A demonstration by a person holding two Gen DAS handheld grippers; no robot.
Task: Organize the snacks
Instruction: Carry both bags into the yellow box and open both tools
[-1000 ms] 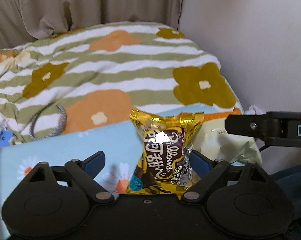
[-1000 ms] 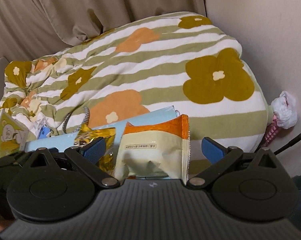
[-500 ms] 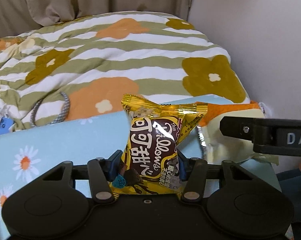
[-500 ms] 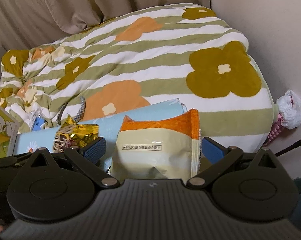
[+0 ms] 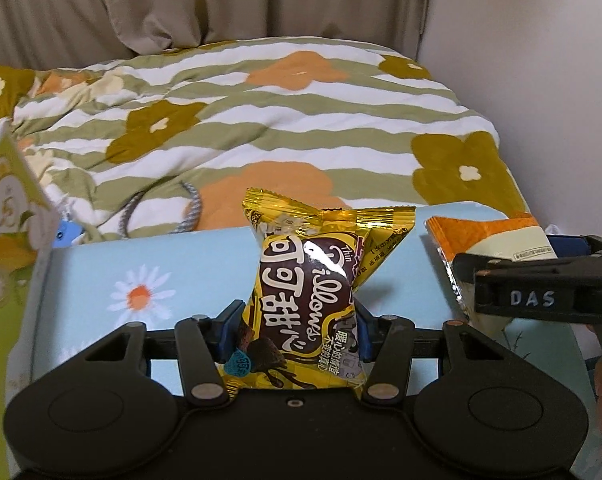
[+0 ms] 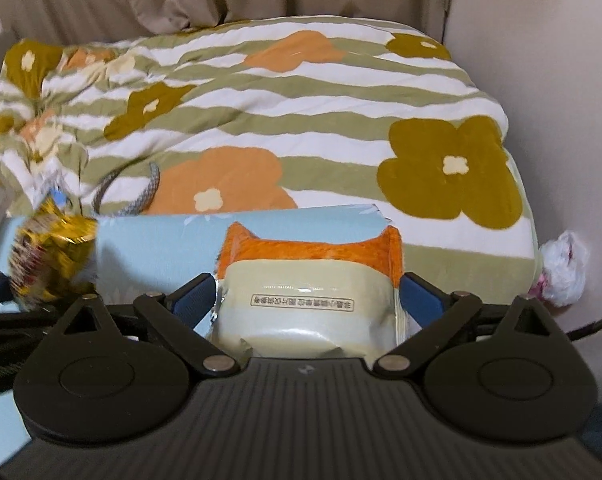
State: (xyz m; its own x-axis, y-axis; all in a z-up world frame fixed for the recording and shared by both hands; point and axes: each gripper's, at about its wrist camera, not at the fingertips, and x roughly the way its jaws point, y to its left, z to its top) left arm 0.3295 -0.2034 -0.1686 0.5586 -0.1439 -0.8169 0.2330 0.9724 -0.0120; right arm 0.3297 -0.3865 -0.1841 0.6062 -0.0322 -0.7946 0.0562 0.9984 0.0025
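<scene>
My left gripper pinches the gold chocolate packet low on its body, above the blue daisy-print surface. My right gripper squeezes the orange-topped cream packet, right of the gold one. Both wrappers are slick and puffy; I judge either could slide out, or its contents be crushed if I tighten further.
</scene>
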